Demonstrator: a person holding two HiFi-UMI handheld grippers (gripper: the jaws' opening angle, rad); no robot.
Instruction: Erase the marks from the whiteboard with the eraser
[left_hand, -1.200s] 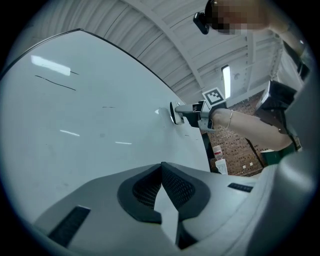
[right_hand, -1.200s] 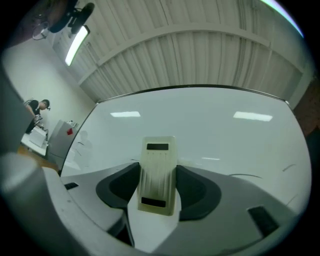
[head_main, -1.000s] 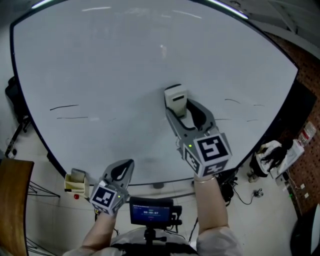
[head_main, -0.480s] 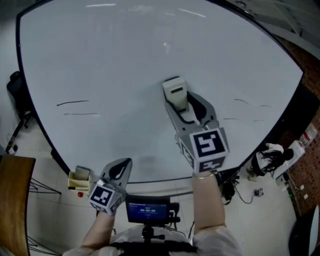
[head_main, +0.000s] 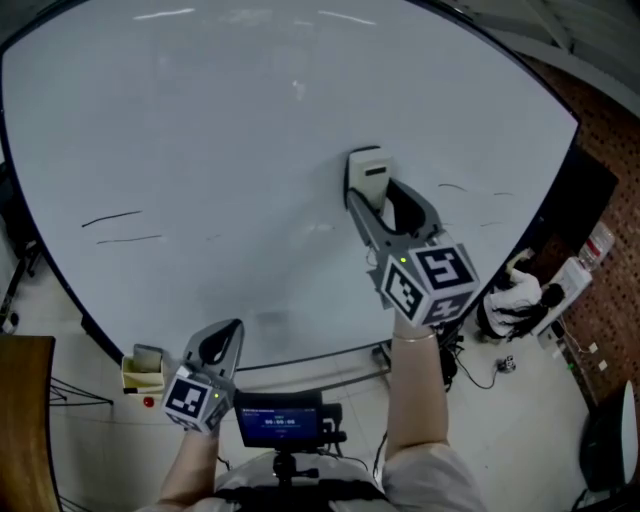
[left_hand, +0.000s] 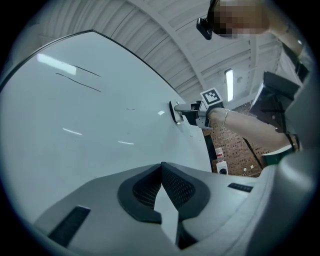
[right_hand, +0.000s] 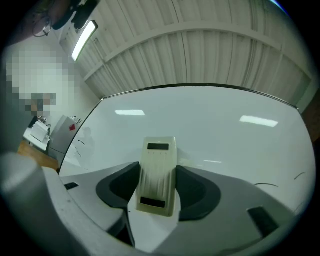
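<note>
While wiping mid-way across the whiteboard (head_main: 200, 120) with eraser (head_main: 367, 172) clamped in right gripper (right_hand: 157, 192), left gripper (head_main: 222, 340) idle, jaws together, probably needs a sweep next toward marks (head_main: 470, 192) by the right edge.

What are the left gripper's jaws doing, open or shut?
Shut: the left gripper shows its jaws meeting at the tips, with nothing between them.

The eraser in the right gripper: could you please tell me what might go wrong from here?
1. The right gripper grips only the near end of the eraser, so pressing could tilt it or let it slip.
2. The faint marks at the right lie near the edge of the whiteboard; a stroke might run off it.
3. The two lines far to the left could be missed.
</note>
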